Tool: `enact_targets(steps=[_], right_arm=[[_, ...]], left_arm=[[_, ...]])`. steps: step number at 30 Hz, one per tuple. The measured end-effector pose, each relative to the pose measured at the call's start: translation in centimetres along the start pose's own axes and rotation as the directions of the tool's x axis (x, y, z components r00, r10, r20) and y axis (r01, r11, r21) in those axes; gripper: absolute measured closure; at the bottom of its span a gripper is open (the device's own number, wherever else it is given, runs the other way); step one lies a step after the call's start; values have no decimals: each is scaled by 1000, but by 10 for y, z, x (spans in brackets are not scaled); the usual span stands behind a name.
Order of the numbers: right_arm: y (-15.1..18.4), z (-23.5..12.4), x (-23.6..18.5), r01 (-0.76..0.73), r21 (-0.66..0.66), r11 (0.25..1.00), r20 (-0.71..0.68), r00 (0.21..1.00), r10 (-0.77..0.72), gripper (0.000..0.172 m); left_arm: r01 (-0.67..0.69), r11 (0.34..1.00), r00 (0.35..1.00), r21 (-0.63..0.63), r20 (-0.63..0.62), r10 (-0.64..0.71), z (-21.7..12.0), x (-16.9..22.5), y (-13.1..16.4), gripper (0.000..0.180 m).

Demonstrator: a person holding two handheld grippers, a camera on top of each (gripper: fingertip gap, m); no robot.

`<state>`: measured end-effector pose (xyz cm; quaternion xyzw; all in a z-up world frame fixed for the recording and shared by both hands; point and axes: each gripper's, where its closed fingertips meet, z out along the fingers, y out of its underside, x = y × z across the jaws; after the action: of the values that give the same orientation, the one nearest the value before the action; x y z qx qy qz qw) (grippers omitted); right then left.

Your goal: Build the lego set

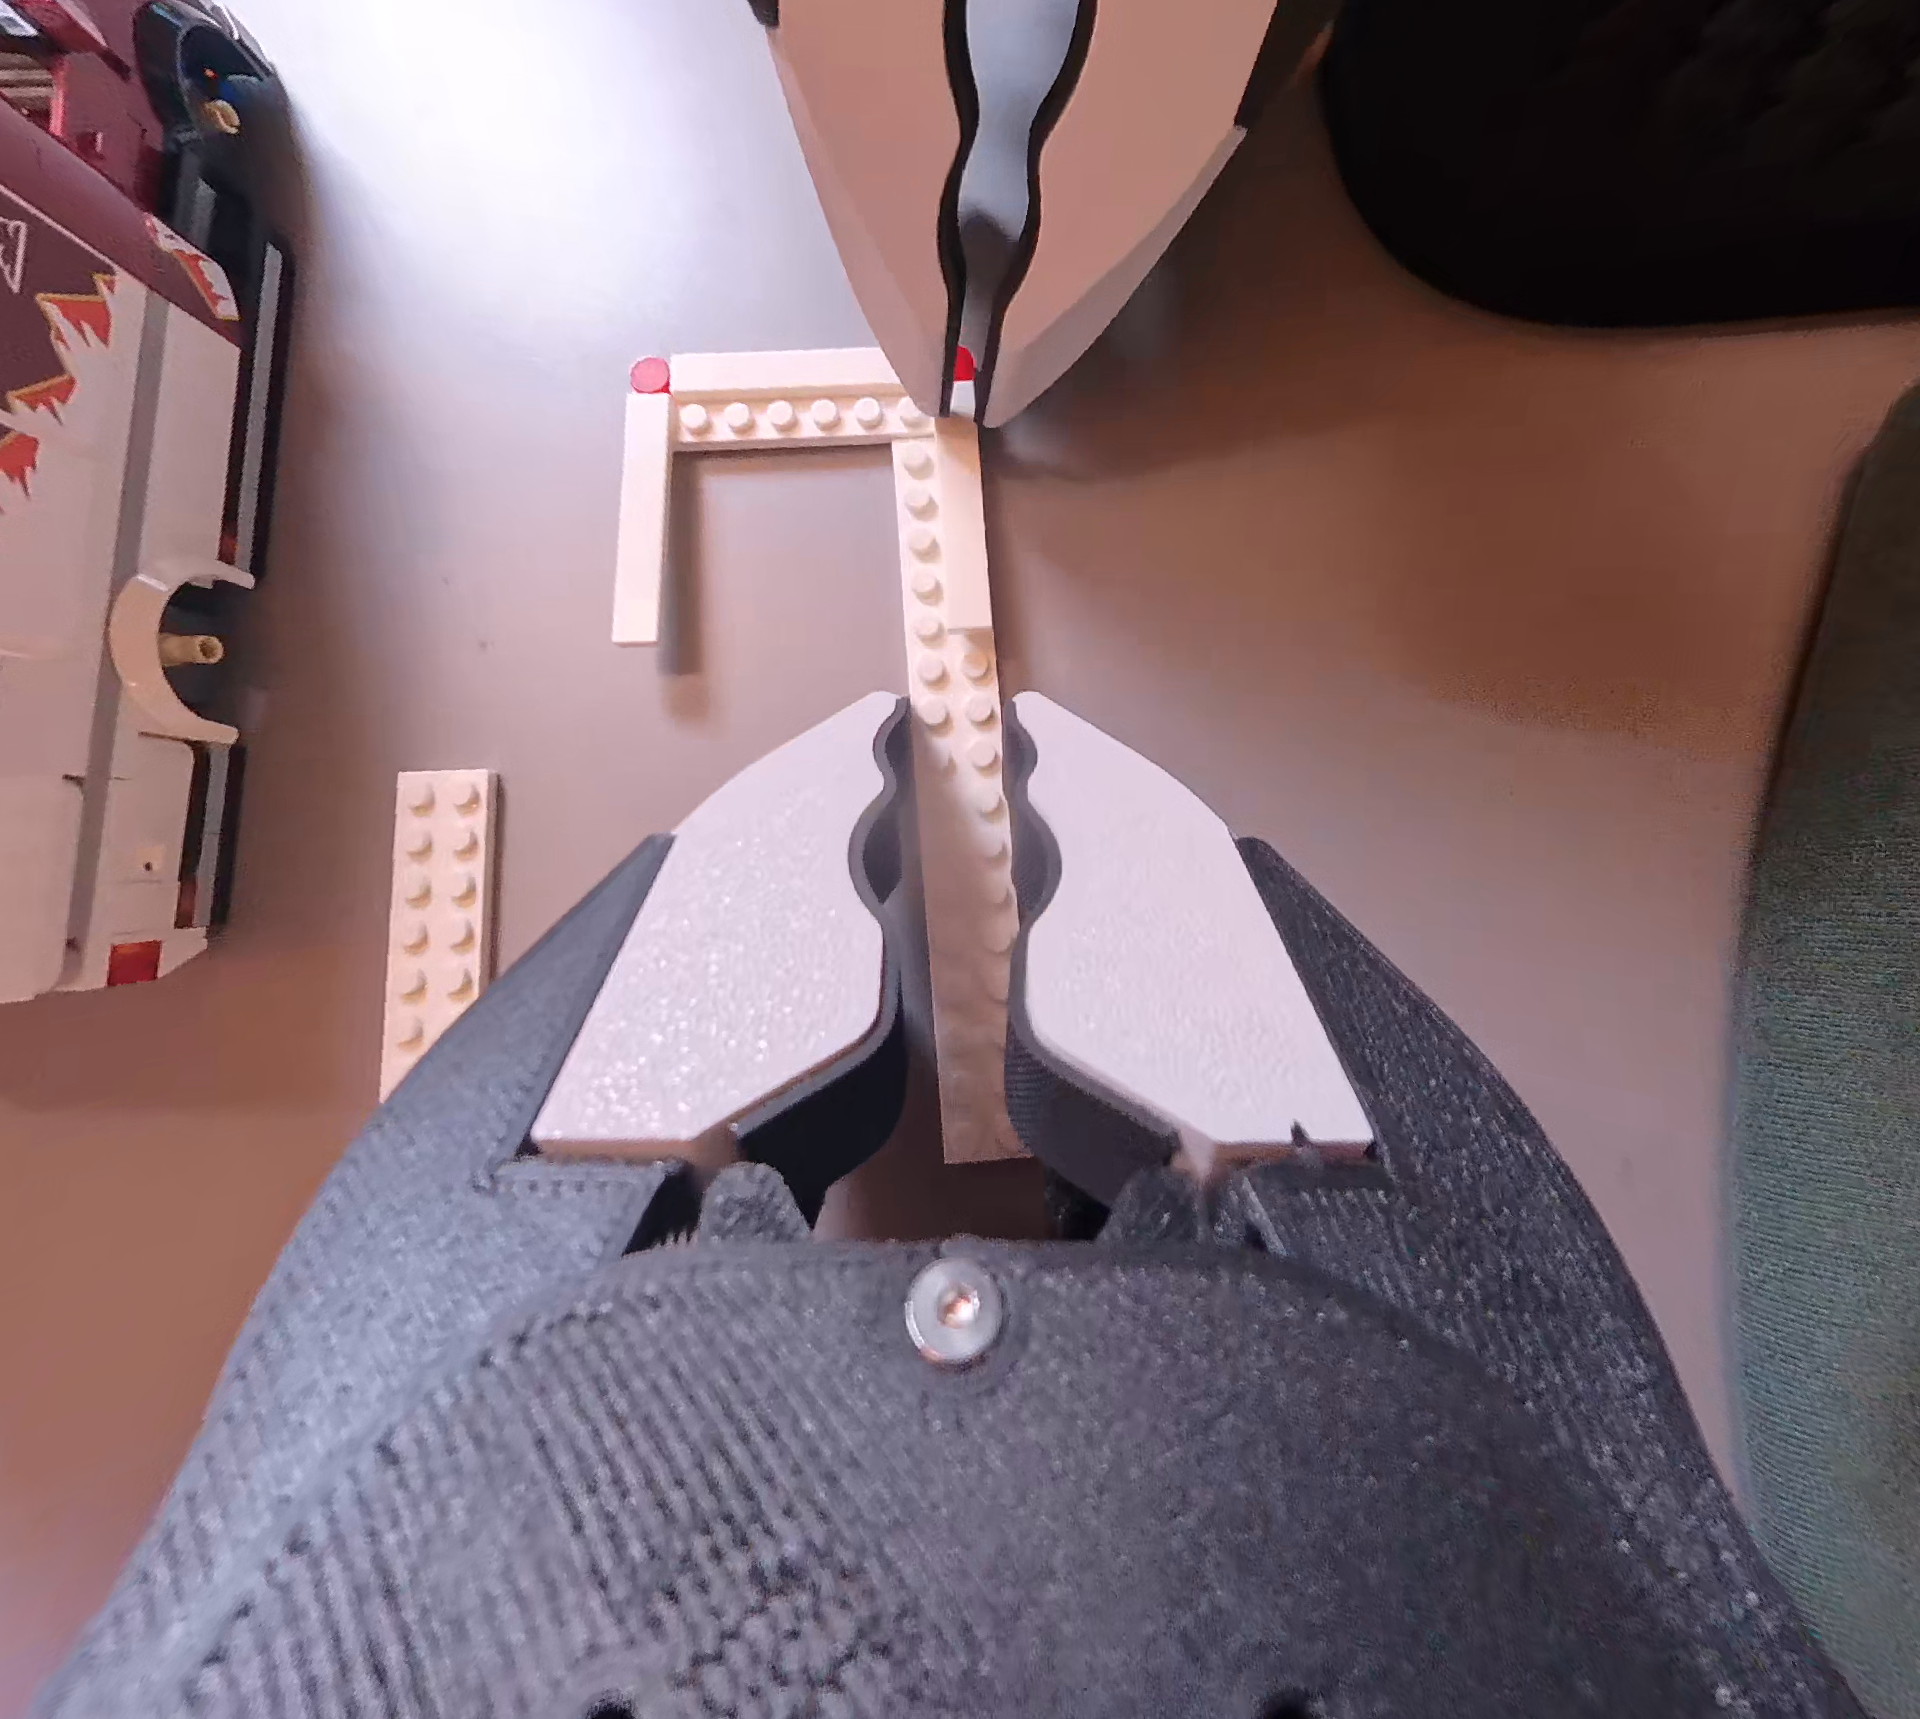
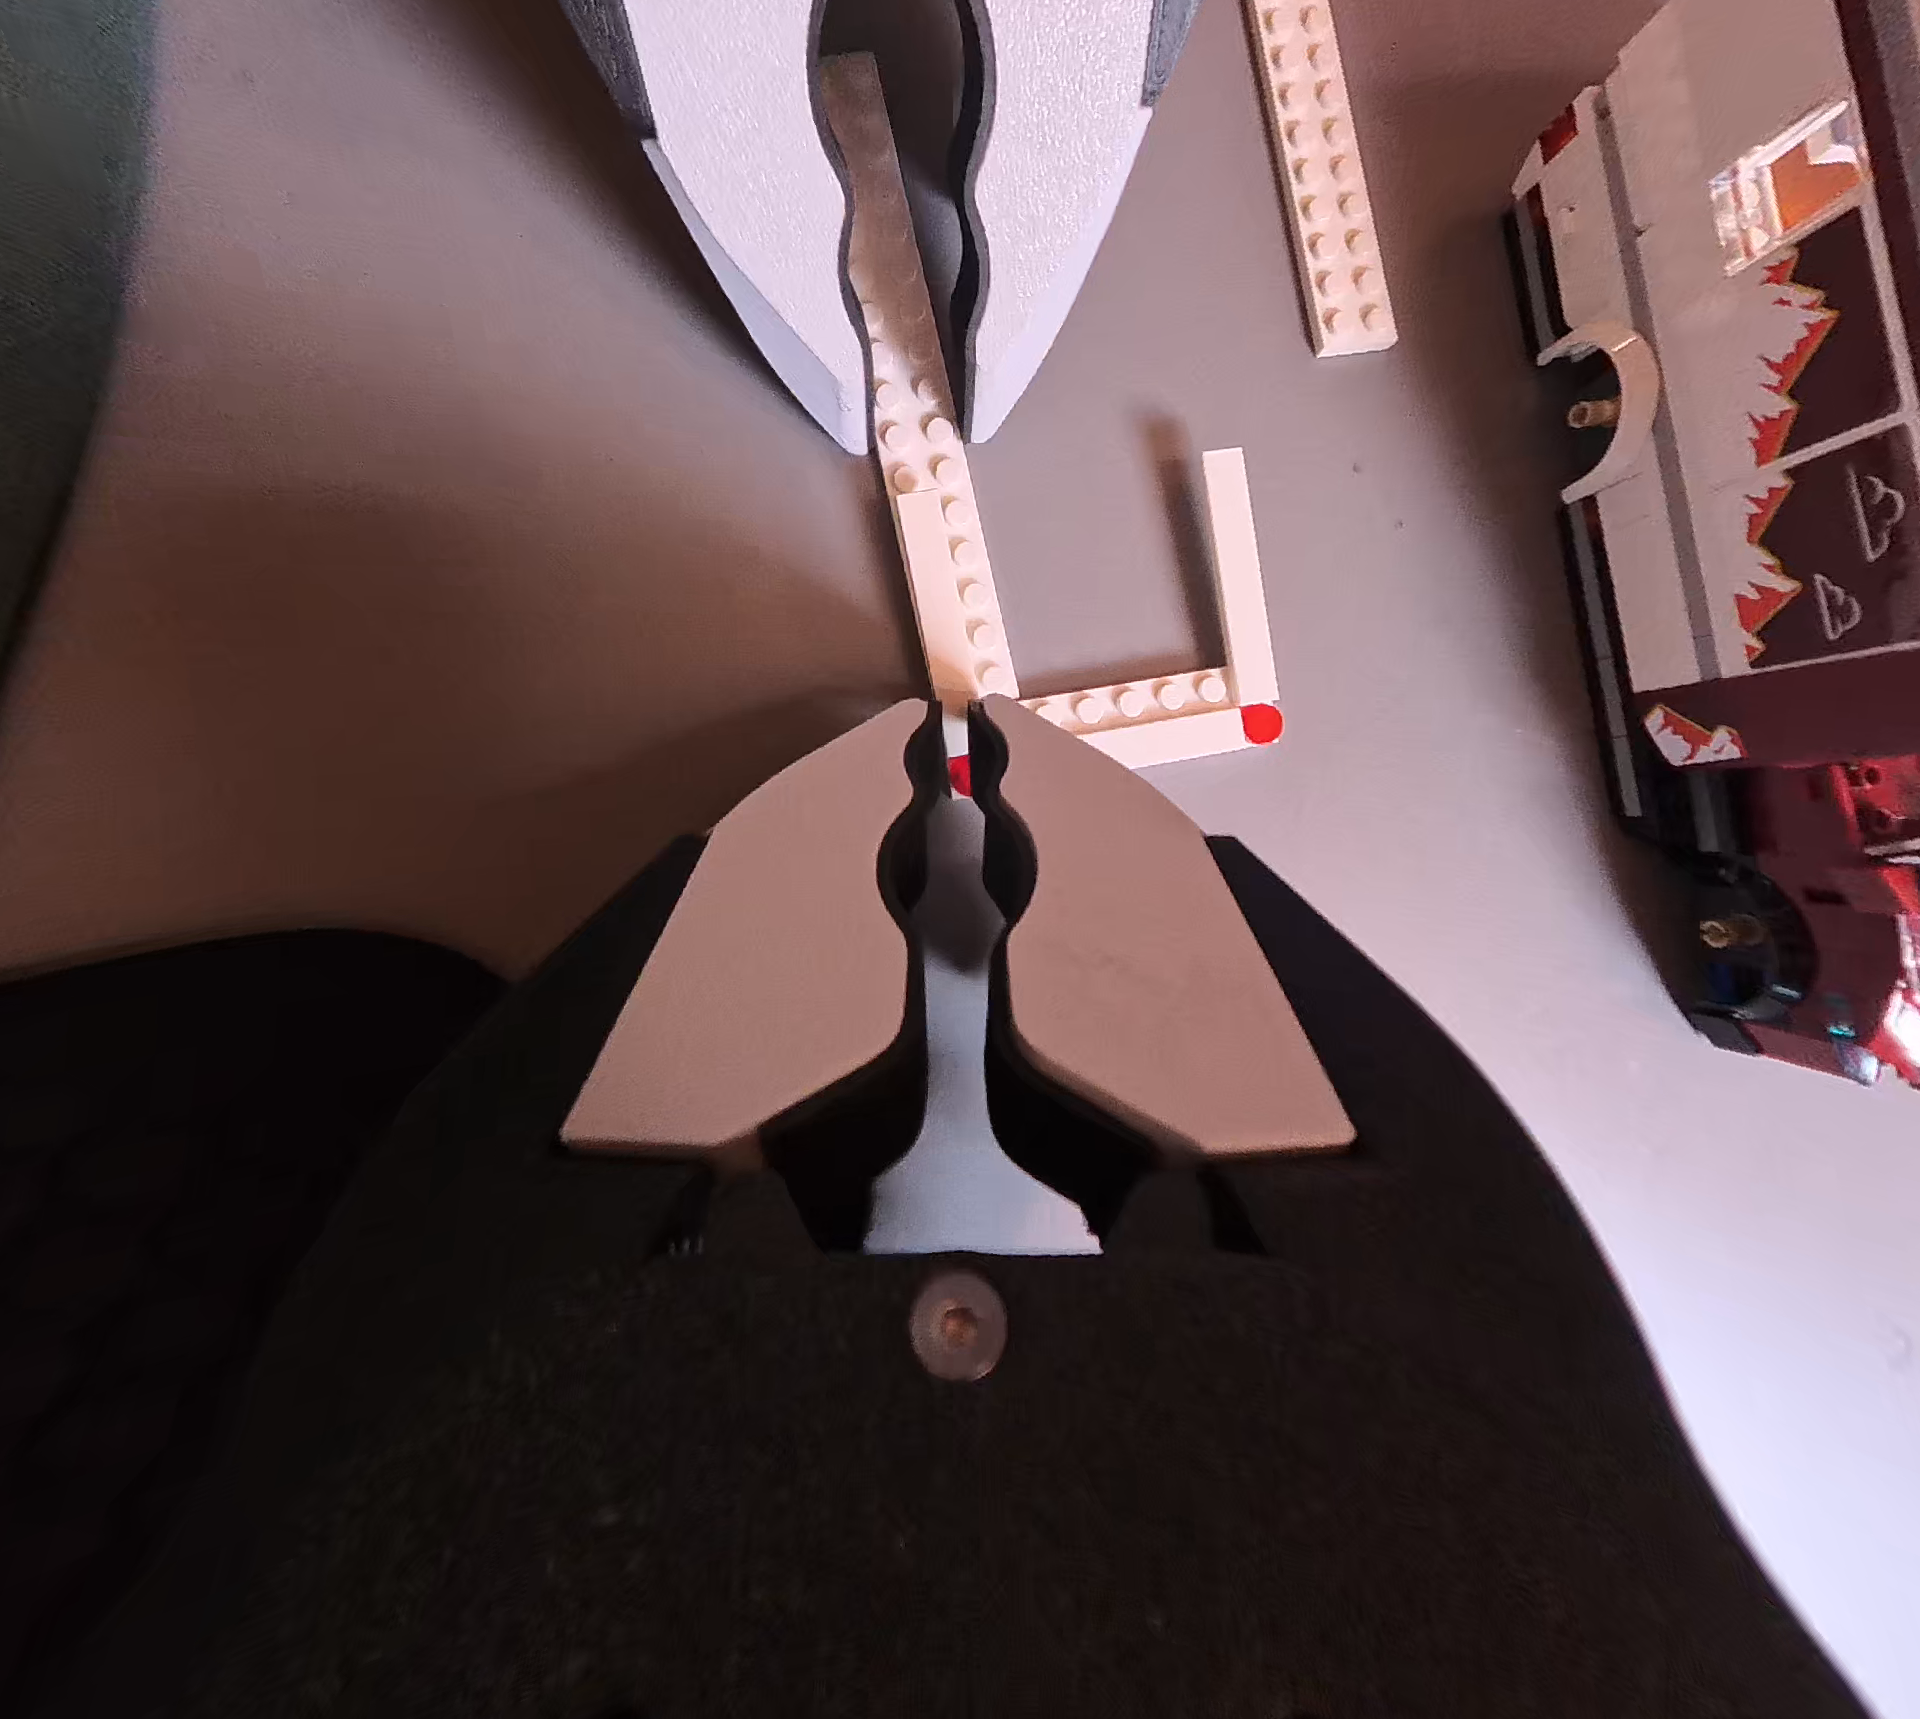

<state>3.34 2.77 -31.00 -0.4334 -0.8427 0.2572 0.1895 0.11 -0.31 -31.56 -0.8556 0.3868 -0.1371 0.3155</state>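
— Jaws first: how do both grippers stand?

— Left gripper [image 1: 956,713]: narrowly parted, both pads closed against the sides of a white brick frame [image 1: 940,589], on its long studded arm. The arm runs back between the fingers toward the gripper body. Right gripper [image 2: 958,713]: nearly closed, tips pinching the frame's corner, where a red round stud [image 2: 960,774] shows between the pads.

— Where does the frame sit?

— On the grey table [image 1: 499,142], between the two grippers, which face each other along the long arm. It is U-shaped: the long arm, a cross bar with one row of studs, and a shorter smooth arm [image 1: 642,516] on the left in the left wrist view. A second red stud [image 1: 650,374] marks the far left corner in that view. Whether the frame is lifted off the table cannot be told.

— Anything nearby?

— Loose white plate [image 1: 442,921], two studs wide, lying flat on the table to the left of the left gripper, apart from the frame. Farther left, a dark red and white brick-built vehicle [image 1: 114,443] with flame markings and a white wheel arch. Well apart from both grippers.
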Motion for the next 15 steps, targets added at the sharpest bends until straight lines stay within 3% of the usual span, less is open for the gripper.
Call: enact_targets(steps=[7,15], right_arm=[[-1,1,-1,66,-93,993,37,997,-63,169],[-3,3,-2,58,-112,992,45,998,-53,172]], left_arm=[[-3,1000,1000,4,-18,3,1,0,0,164],[6,1000,1000,10,-21,-6,1,0,-1,164]])
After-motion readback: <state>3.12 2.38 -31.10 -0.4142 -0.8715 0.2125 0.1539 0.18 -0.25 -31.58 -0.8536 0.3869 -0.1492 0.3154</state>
